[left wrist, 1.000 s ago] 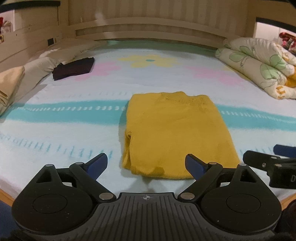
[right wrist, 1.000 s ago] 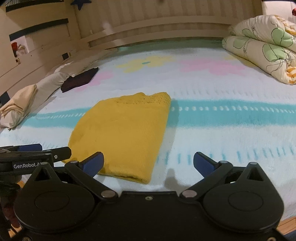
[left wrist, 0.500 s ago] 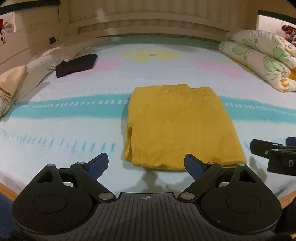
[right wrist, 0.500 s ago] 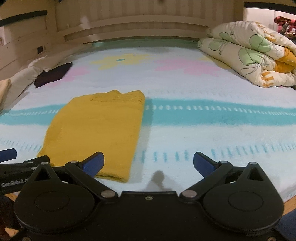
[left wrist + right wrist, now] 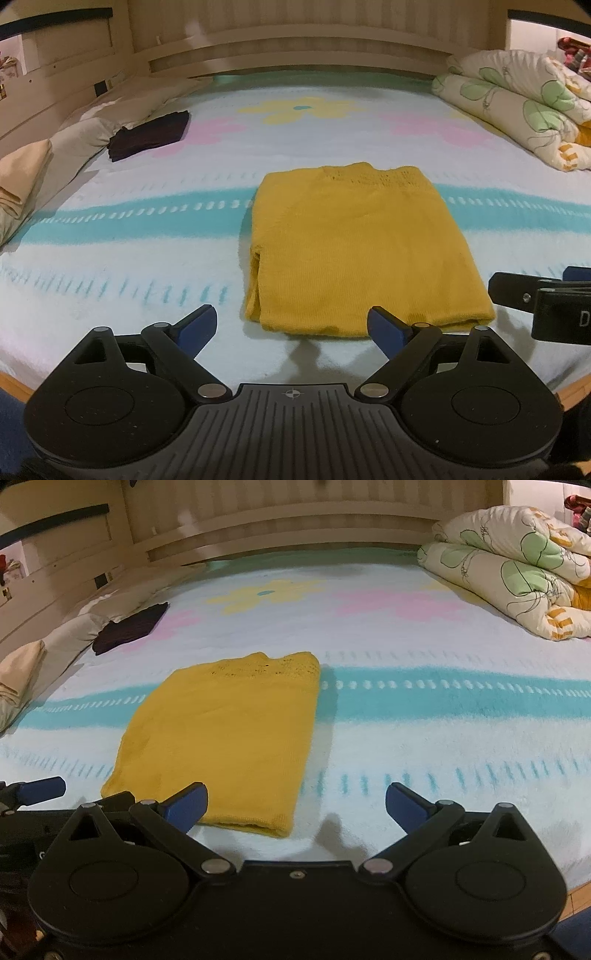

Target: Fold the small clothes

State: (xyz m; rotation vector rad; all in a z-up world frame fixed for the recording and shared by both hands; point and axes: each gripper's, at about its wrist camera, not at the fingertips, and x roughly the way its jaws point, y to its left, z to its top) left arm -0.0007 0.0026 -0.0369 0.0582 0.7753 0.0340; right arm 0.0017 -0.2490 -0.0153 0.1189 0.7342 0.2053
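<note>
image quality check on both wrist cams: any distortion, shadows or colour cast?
Left wrist: strong fisheye bowing of the headboard, warm yellowish cast, left gripper shadow on the blanket. Right wrist: same bowing, slightly soft; yellow garment casts a shadow to its right.

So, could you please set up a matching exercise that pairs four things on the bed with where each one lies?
Things:
1. yellow top
2. dark garment
3. floral quilt
4. beige cloth

Places:
A. rolled up at the far right of the bed
B. folded at the far left edge, nearest that side's wall
C. flat in the middle, across the teal stripe
D. folded at the far left, beside the pillow

Pairs: 1-C, 2-D, 3-A, 4-B
</note>
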